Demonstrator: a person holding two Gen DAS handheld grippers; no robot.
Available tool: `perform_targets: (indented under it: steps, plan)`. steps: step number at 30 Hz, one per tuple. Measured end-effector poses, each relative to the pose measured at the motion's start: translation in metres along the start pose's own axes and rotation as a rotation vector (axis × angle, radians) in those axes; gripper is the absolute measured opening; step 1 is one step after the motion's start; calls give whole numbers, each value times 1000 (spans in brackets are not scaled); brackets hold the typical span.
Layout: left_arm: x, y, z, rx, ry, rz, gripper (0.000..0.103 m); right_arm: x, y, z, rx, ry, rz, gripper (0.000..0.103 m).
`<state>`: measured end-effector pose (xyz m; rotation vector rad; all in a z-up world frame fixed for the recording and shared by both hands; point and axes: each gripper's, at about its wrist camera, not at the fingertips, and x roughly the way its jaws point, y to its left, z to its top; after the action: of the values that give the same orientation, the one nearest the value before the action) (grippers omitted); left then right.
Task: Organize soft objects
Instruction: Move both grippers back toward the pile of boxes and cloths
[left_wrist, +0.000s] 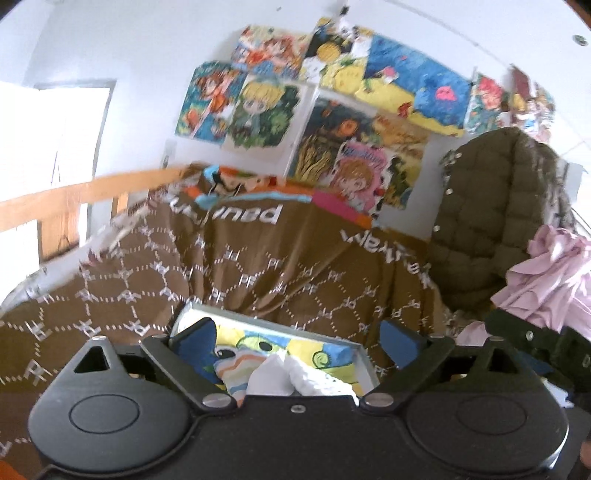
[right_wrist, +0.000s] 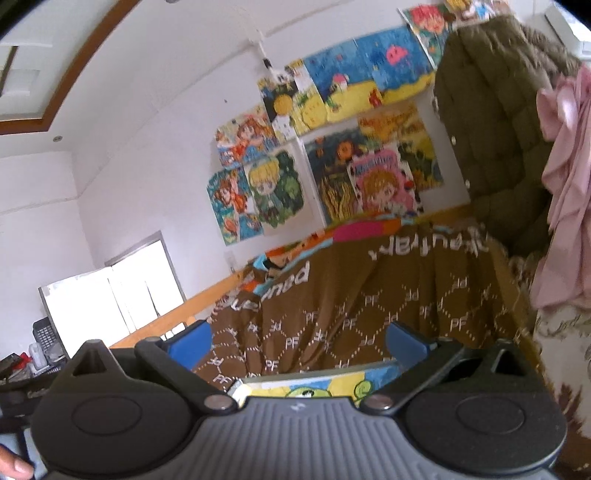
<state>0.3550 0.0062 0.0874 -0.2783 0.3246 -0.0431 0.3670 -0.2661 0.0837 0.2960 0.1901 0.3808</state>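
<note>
A shallow grey tray (left_wrist: 364, 356) with a yellow and blue cartoon lining lies on a brown patterned blanket (left_wrist: 258, 266). Inside it lie a striped sock (left_wrist: 236, 373) and a white soft cloth (left_wrist: 295, 376). My left gripper (left_wrist: 299, 341) hangs open right over the tray, blue pads apart, holding nothing. My right gripper (right_wrist: 299, 345) is open and empty above the tray's far edge (right_wrist: 314, 376); only the tray's rim and cartoon lining show there. The right gripper's black body (left_wrist: 532, 336) shows at the right of the left wrist view.
An olive quilted jacket (left_wrist: 495, 221) and a pink garment (left_wrist: 550, 273) hang at the right. Colourful posters (left_wrist: 332, 110) cover the white wall behind the bed. A wooden rail (left_wrist: 74, 195) runs at the left. A desk with clutter (right_wrist: 33, 354) stands at far left.
</note>
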Motion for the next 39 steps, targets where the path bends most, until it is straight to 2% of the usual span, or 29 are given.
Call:
perform_targets:
  steps: [6, 15, 24, 35, 39]
  plan:
    - [-46, -5, 1, 47, -63, -18, 102, -28, 17, 1, -44, -17, -2, 103]
    - [-89, 2, -13, 59, -94, 0, 102, -63, 40, -6, -99, -35, -4, 103]
    - [-115, 2, -31, 101, -104, 7, 102, -79, 46, -22, -116, -3, -12, 103]
    - [-135, 19, -72, 56, -93, 16, 102, -93, 48, -54, -130, 50, -33, 103]
    - [-136, 27, -83, 81, -79, 16, 102, -98, 51, -66, -144, 64, -42, 103]
